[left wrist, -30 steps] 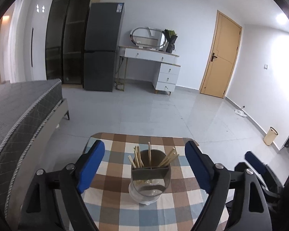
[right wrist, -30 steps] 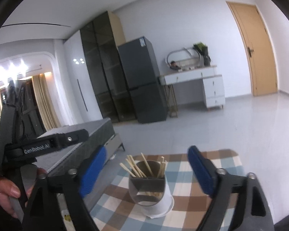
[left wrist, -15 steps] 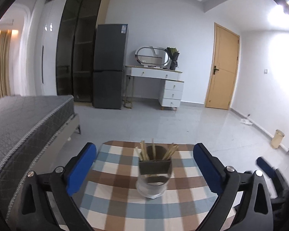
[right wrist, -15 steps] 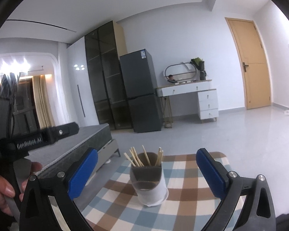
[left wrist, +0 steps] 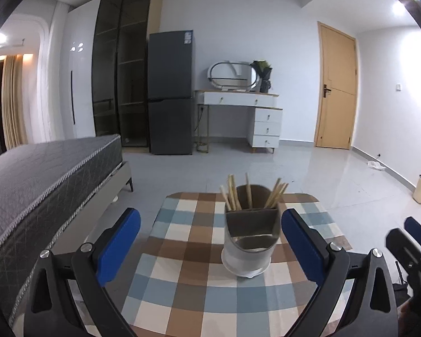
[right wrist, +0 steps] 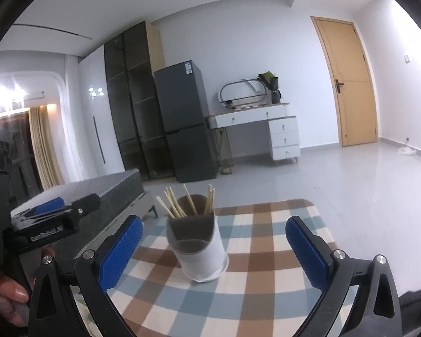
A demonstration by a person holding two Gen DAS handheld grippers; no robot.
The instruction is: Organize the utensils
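While both sets of jaws stand spread and empty, the holder (left wrist: 249, 241) of upright chopsticks (left wrist: 233, 193) stands on the checked counter (left wrist: 182, 286), ahead of the left gripper (left wrist: 210, 241) and right gripper (right wrist: 214, 248); neither looks nearer. "GenRobot.AI" marks the left one.

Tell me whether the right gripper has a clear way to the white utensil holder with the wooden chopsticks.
Probably yes. The right gripper is open, and the white utensil holder stands just ahead between its blue pads, untouched. Nothing else lies on the checked tablecloth in between.
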